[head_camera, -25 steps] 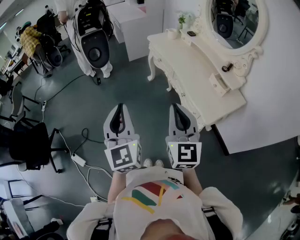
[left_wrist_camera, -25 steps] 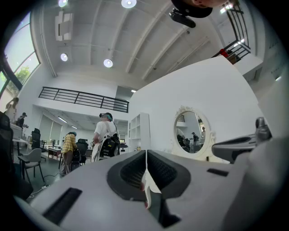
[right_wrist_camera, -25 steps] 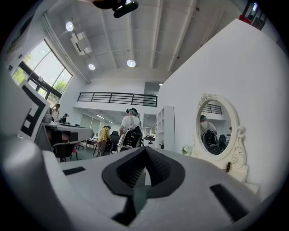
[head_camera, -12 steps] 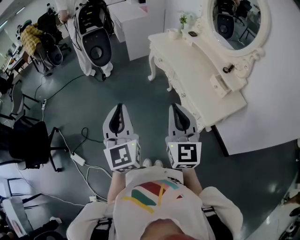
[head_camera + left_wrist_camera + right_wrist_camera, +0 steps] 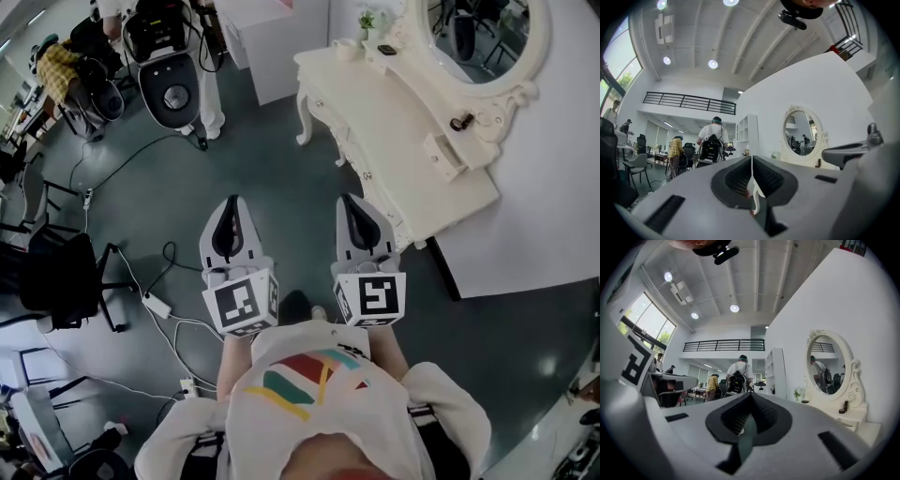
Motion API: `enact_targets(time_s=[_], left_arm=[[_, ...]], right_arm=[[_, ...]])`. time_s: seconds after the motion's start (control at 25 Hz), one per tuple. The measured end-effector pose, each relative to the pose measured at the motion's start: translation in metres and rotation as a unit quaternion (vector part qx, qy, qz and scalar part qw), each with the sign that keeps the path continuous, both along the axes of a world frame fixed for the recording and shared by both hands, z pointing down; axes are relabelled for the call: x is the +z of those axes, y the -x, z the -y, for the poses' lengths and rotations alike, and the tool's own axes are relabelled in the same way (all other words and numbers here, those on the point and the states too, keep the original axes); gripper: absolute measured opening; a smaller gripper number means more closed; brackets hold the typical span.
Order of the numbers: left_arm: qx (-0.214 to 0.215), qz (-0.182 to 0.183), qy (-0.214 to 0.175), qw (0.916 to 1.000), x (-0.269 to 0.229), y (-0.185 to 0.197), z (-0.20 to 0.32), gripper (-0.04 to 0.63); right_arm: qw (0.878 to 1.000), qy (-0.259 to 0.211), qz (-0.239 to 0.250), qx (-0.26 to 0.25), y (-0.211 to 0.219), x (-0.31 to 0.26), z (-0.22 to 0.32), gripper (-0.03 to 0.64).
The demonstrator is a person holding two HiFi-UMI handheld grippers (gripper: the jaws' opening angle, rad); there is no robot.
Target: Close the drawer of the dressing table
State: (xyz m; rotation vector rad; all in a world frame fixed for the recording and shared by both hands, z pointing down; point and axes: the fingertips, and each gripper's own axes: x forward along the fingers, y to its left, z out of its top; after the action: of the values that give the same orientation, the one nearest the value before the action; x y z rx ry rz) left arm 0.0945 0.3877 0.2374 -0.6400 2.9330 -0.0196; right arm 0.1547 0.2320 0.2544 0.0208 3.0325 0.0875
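Observation:
The white dressing table (image 5: 394,131) with its oval mirror (image 5: 483,37) stands at the upper right of the head view. A small drawer (image 5: 442,156) in the box below the mirror sticks out over the tabletop. My left gripper (image 5: 232,201) and right gripper (image 5: 348,199) are held side by side over the grey floor, short of the table's front edge. Both are shut and hold nothing. In the left gripper view the left gripper (image 5: 751,159) has its pads together, and the mirror (image 5: 801,138) lies ahead to the right. The right gripper (image 5: 750,397) looks the same, with the mirror (image 5: 828,369) to its right.
A person carrying a machine (image 5: 173,66) stands at the upper left beside a white cabinet (image 5: 272,37). Cables and a power strip (image 5: 155,307) lie on the floor to my left. Black chairs (image 5: 56,281) stand along the left edge.
The head view has shifted slightly, so the table now sits a little higher in the picture. The person at the back has moved up and left. Both grippers stay shut in the same pose.

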Motion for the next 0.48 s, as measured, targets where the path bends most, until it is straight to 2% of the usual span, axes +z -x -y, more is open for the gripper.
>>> enact_targets(time_s=[0.2, 0.48], left_arm=[[-0.004, -0.003, -0.001, 1.0, 0.007, 0.009, 0.008, 0.009], [0.015, 0.026, -0.006, 0.9995, -0.005, 0.046, 0.048, 0.009]], right_arm=[[1.0, 0.014, -0.009, -0.012, 0.004, 0.013, 0.007, 0.0], [1.0, -0.004, 0.011, 0.006, 0.029, 0.004, 0.042, 0.0]])
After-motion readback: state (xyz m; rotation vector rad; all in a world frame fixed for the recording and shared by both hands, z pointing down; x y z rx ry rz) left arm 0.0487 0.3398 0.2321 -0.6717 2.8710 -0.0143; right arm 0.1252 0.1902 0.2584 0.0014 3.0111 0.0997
